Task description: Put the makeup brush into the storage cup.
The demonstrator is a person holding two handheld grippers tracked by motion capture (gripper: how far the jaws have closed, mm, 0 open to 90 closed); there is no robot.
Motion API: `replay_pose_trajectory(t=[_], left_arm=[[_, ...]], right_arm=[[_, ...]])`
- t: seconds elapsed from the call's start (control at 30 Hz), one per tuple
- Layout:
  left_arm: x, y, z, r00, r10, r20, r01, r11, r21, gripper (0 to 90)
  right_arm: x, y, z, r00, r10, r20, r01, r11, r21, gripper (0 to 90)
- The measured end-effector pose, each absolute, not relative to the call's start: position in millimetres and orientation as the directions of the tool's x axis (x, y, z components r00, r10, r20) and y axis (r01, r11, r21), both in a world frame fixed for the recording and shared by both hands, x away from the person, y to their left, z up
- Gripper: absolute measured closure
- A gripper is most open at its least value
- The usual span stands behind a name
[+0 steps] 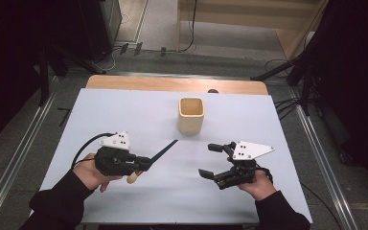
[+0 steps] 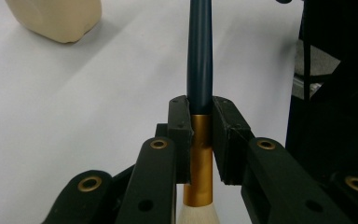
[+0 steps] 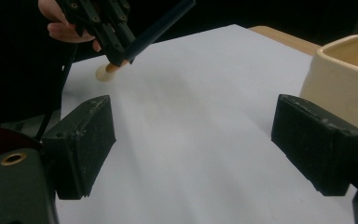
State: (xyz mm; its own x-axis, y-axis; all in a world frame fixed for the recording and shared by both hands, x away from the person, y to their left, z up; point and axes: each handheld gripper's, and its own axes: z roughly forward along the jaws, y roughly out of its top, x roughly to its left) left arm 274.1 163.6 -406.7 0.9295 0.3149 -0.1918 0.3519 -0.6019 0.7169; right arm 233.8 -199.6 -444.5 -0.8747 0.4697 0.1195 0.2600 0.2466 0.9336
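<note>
A brush (image 1: 165,149) with a dark blue handle, a gold ferrule and a cream bristle head is clamped in my left gripper (image 1: 143,165) over the white sheet at the left. In the left gripper view the pads (image 2: 179,126) press on the brush (image 2: 199,56) at its gold ferrule, and the handle points away from me. My right gripper (image 1: 208,160) stands open at the right with nothing between its jaws. From the right gripper view (image 3: 191,140) I see the left gripper (image 3: 114,44) with the brush (image 3: 158,28), bristle head just above the sheet.
A cream square cup (image 1: 191,115) stands upright on the white sheet (image 1: 124,110) beyond both grippers; it is at the right edge of the right gripper view (image 3: 349,70). The wooden table edge (image 1: 172,84) shows at the back. Cables and dark stands surround the table.
</note>
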Motion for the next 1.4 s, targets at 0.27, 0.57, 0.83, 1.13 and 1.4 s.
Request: replay_pose_trajectory(t=[0.27, 0.57, 0.83, 1.13, 1.4], left_arm=[[278, 155, -405, 0.947, 0.254, -0.196, 0.318, -0.654, 0.686, 79.4], [280, 147, -397, 0.97, 0.18, -0.165, 0.244, -0.738, 0.63, 79.3], [281, 139, -396, 0.977, 0.137, -0.162, 0.207, -0.791, 0.576, 79.3], [282, 127, -392, 0.986, 0.08, -0.143, 0.144, -0.843, 0.518, 79.3], [279, 114, -386, 0.993, 0.023, -0.112, 0.073, -0.881, 0.467, 79.3]], right_arm=[[237, -186, -439, -0.912, 0.403, 0.078, 0.22, 0.321, 0.921, 14.1], [245, -177, -432, -0.941, 0.324, 0.097, 0.22, 0.367, 0.904, 14.3], [250, -170, -424, -0.948, 0.304, 0.098, 0.218, 0.392, 0.894, 15.8], [258, -154, -425, -0.963, 0.243, 0.117, 0.219, 0.447, 0.867, 25.2], [262, -137, -425, -0.972, 0.181, 0.149, 0.223, 0.522, 0.823, 36.0]])
